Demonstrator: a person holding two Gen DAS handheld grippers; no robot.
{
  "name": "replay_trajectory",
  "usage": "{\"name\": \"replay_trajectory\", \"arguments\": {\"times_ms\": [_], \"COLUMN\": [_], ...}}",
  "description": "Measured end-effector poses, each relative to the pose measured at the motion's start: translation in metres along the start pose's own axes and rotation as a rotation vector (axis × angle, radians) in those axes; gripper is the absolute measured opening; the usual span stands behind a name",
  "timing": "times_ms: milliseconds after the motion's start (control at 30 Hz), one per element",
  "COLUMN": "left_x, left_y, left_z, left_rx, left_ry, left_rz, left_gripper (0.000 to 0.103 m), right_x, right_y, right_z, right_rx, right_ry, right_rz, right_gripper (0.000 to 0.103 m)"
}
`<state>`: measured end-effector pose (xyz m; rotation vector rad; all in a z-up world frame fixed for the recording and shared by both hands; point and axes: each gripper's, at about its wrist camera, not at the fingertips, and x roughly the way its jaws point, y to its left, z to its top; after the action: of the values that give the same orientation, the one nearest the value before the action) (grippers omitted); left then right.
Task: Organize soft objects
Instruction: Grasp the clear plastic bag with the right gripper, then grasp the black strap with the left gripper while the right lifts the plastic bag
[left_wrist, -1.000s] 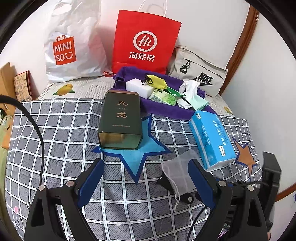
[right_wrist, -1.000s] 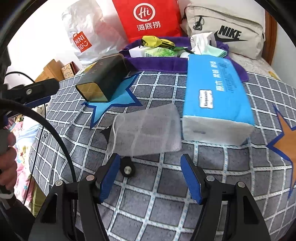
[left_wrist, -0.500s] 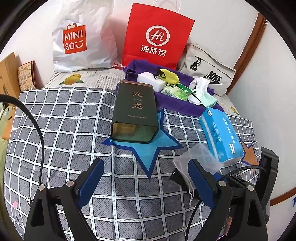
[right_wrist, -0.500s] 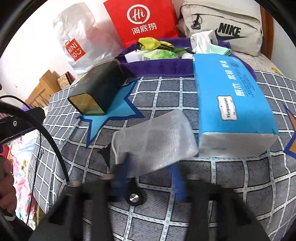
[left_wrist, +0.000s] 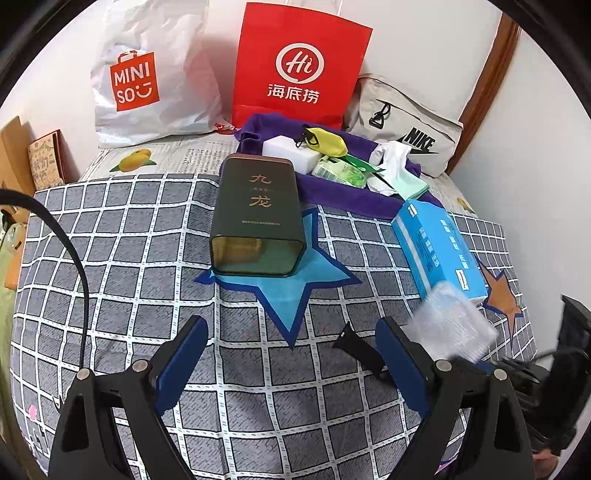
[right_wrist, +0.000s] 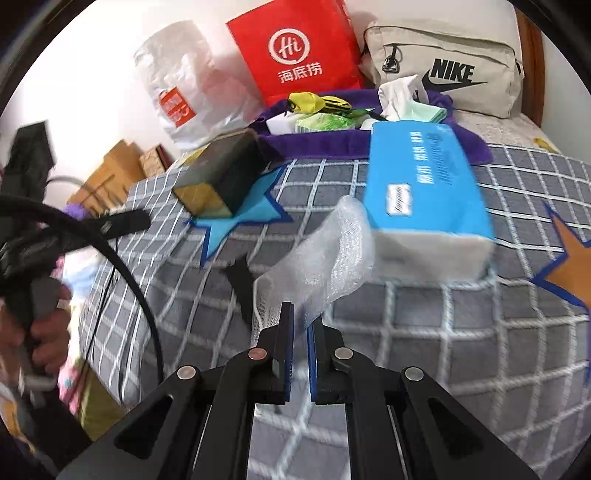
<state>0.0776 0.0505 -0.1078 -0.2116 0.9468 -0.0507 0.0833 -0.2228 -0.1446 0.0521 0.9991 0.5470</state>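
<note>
While your left gripper (left_wrist: 291, 354) hangs with its blue pads spread wide and nothing between them, its camera looks across a bed covered by a grey checked blanket (left_wrist: 122, 258) with a blue star printed on it. A dark green tin (left_wrist: 256, 218) lies on its side on that star, open end toward you. Right of it lies a blue tissue pack (left_wrist: 439, 251), and the white mesh pouch (left_wrist: 454, 325) is blurred, lifted just in front of the pack's near end. Further back a purple cloth (left_wrist: 343, 192) carries a white block, a yellow pouch, green packets and folded cloths. Against the white wall stand a white shopping bag (left_wrist: 147, 74), a red paper bag (left_wrist: 299, 62) and a grey sports bag (left_wrist: 406, 125).

From your right camera, the right gripper (right_wrist: 301, 332) is pinched nearly closed on the near edge of the mesh pouch (right_wrist: 325, 258), which rises off the blanket (right_wrist: 424, 332) and touches the tissue pack (right_wrist: 421, 184). The tin (right_wrist: 221, 177) sits to the left; the view is motion-blurred.
</note>
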Motion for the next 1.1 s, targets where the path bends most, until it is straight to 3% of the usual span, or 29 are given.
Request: {"name": "replay_trajectory", "arguments": {"times_ms": [133,267,333,400,567,700,933,1100], "left_x": [0.001,0.004,0.003,0.003,0.008,0.013,0.019,0.023], "left_y": [-0.003,-0.009,-0.011,-0.013,-0.019,-0.027,-0.031,-0.031], "left_z": [0.000,-0.001,-0.001,-0.001,-0.002,-0.004,-0.007,-0.008], "left_rx": [0.002,0.017,0.028,0.034,0.044,0.075,0.098,0.103], "left_ry": [0.003,0.013,0.013,0.012,0.023,0.038,0.054,0.062], "left_rz": [-0.001,0.001,0.002,0.005,0.003,-0.002,0.002,0.007], "left_gripper": [0.092,0.092,0.092,0.092,0.092,0.092,0.092,0.092], "right_x": [-0.021,-0.026,-0.023,-0.024,-0.029,-0.017,0.017,0.013], "right_y": [-0.011,-0.040,-0.052,-0.059,-0.062,-0.057,-0.048,-0.030], "right_z": [-0.013,-0.024,-0.028,-0.032,-0.031,-0.025,-0.023,-0.040], "right_rx": [-0.032,-0.001,0.016,0.013,0.006,-0.029,-0.101,-0.180], "right_ry": [0.033,0.068,0.085,0.075,0.000,-0.031,0.008,0.037], "right_rz": [-0.055,-0.166,-0.170,-0.180,-0.198,-0.189,-0.245,-0.195], "right_gripper": [0.007,0.013,0.043,0.064,0.089,0.090,0.091,0.090]}}
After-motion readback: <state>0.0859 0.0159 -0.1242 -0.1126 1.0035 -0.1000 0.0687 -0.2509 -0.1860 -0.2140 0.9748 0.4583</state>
